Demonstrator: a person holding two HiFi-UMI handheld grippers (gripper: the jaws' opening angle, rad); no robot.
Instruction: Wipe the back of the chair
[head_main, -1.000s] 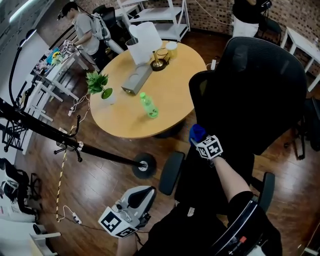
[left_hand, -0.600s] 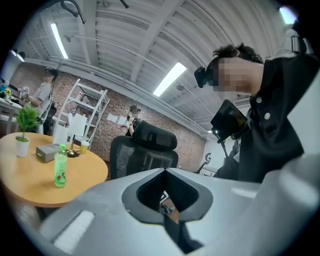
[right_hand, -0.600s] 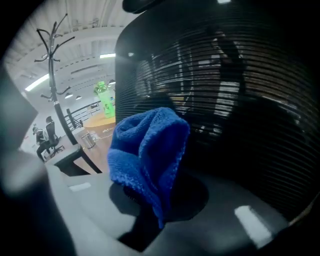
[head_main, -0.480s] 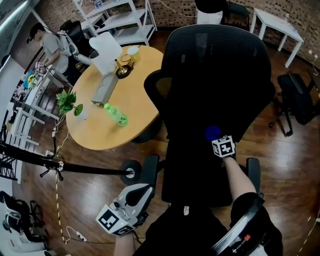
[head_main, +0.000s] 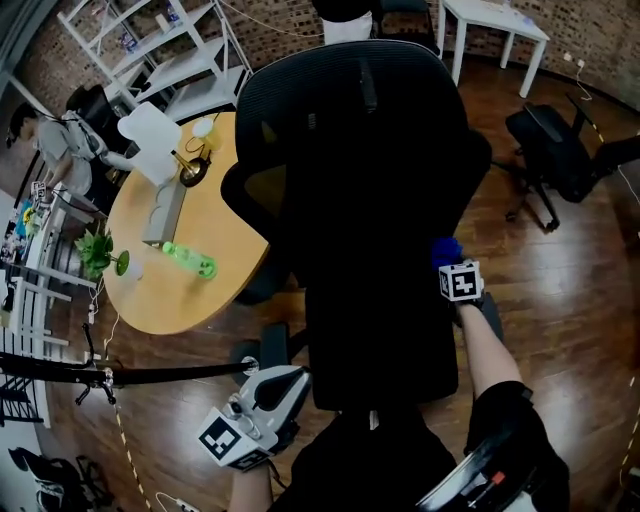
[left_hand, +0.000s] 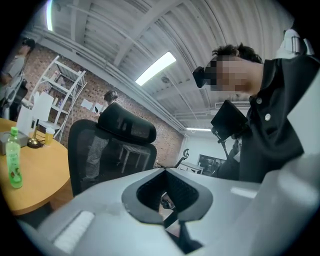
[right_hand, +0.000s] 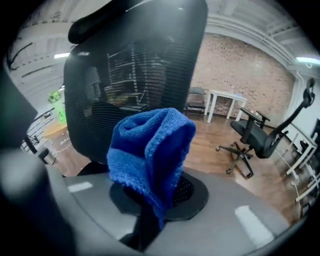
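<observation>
A black mesh office chair (head_main: 350, 130) with a padded headrest fills the middle of the head view, its curved back turned to the person and blocking the near edge of a round wooden table (head_main: 165, 295). On that table stand a green plastic bottle (head_main: 190, 264) and a small green potted plant (head_main: 98, 250); a white metal shelving unit (head_main: 180, 50) rises behind it. A second black office chair (head_main: 555, 150) sits well apart on the glossy plank floor (head_main: 570, 300). Each gripper's cube bears black-and-white square markers. The right gripper (head_main: 452, 268) pinches a bunched blue terry cloth (right_hand: 150, 145) between its jaws, at the right edge of the chair's back; contact cannot be made out. The left gripper (head_main: 280, 390) hangs low beside the seat, its grey jaws pressed together on nothing.
</observation>
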